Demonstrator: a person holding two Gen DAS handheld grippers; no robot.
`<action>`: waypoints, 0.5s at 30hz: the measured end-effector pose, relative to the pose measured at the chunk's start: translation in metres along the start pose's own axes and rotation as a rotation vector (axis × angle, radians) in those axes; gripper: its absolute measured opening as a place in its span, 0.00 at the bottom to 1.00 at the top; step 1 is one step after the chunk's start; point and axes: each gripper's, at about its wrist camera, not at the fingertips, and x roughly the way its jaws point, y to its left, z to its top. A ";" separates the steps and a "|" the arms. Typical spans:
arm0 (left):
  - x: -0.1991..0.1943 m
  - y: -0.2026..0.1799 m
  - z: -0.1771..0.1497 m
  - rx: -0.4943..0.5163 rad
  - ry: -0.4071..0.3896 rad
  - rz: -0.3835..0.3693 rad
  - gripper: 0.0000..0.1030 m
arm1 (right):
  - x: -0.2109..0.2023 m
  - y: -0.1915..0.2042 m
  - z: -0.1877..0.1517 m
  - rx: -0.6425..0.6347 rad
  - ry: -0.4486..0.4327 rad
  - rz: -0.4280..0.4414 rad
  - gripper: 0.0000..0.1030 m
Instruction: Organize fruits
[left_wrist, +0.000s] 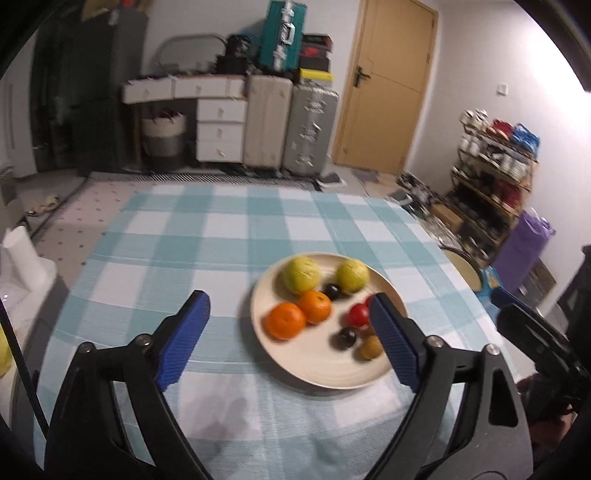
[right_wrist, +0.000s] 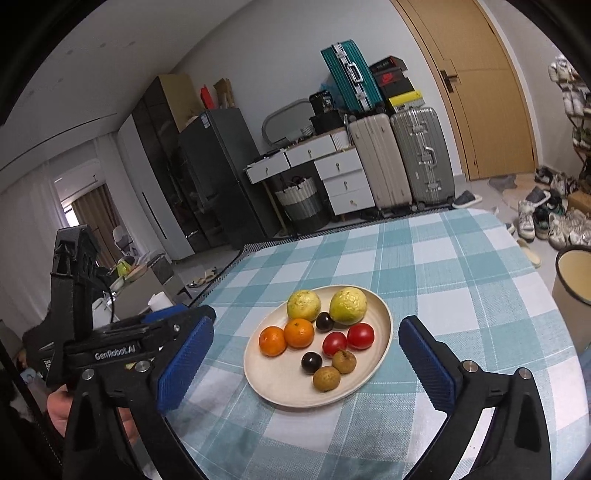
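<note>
Evidently sorted: fruits sit in pairs by kind on the plate (right_wrist: 384, 325), mid-table, so both the left gripper (left_wrist: 290, 334) and right gripper (right_wrist: 306, 354) hang spread wide, holding nothing

The right gripper (right_wrist: 306, 354) hangs over a checked tablecloth (right_wrist: 461, 266) with its blue jaws spread wide and nothing between them. Ahead sits a cream plate (right_wrist: 288, 387) of fruit — two guavas (right_wrist: 347, 304), two oranges (right_wrist: 299, 332), two tomatoes (right_wrist: 360, 335), two dark plums (right_wrist: 311, 362), two brown longans (right_wrist: 326, 378). The left gripper (right_wrist: 110, 343) shows at the left edge.
</note>
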 end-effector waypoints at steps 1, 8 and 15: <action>-0.002 0.003 -0.001 -0.001 -0.019 0.013 0.94 | -0.002 0.002 -0.002 -0.006 -0.012 -0.001 1.00; -0.026 0.013 -0.016 0.024 -0.143 0.059 0.99 | -0.016 0.002 -0.012 -0.036 -0.087 -0.038 1.00; -0.027 0.018 -0.036 0.052 -0.215 0.076 0.99 | -0.024 0.001 -0.021 -0.088 -0.134 -0.085 1.00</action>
